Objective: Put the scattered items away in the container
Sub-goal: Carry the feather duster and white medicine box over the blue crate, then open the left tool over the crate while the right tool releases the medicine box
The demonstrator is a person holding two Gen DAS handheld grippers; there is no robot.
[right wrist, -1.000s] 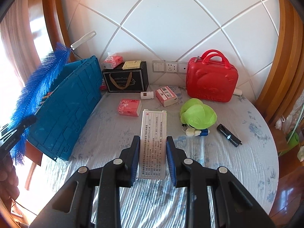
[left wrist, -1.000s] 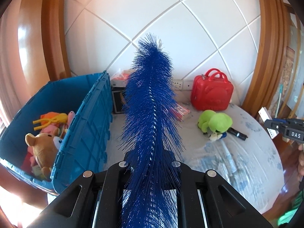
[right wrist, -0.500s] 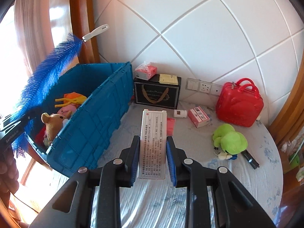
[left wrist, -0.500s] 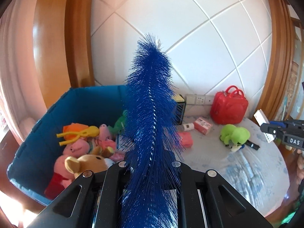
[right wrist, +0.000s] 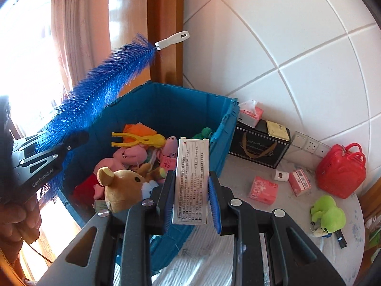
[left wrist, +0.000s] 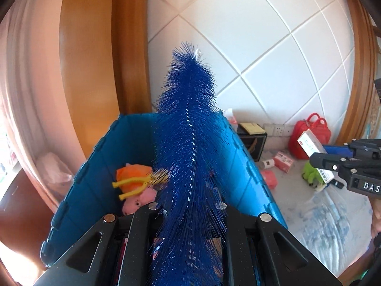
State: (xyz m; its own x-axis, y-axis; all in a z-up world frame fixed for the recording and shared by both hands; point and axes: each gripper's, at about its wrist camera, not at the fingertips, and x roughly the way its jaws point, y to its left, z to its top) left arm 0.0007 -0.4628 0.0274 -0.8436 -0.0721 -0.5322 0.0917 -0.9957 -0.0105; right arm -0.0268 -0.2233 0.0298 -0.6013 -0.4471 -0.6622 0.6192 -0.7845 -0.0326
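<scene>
My left gripper (left wrist: pixel 188 208) is shut on a long blue bristle brush (left wrist: pixel 190 143), held upright over the blue crate (left wrist: pixel 95 178). In the right wrist view the brush (right wrist: pixel 100 90) slants above the crate's left rim, white handle up. My right gripper (right wrist: pixel 191 190) is shut on a white printed box (right wrist: pixel 192 178) and holds it above the crate's near right edge (right wrist: pixel 226 124). The crate holds plush toys, among them a brown bear (right wrist: pixel 123 186) and a yellow clip (right wrist: pixel 140 139).
On the round table (right wrist: pixel 273 214) lie a pink packet (right wrist: pixel 263 189), a red-and-white box (right wrist: pixel 300 182), a small white bottle (right wrist: pixel 281 175), a green plush (right wrist: pixel 329 214), a red case (right wrist: pixel 340 171) and a black gift box (right wrist: pixel 258 146). A tiled wall stands behind, a wooden frame to the left.
Both grippers have moved left toward the crate. The brush now stands over the crate's inside, and the white box has come from over the table to the crate's right edge.
</scene>
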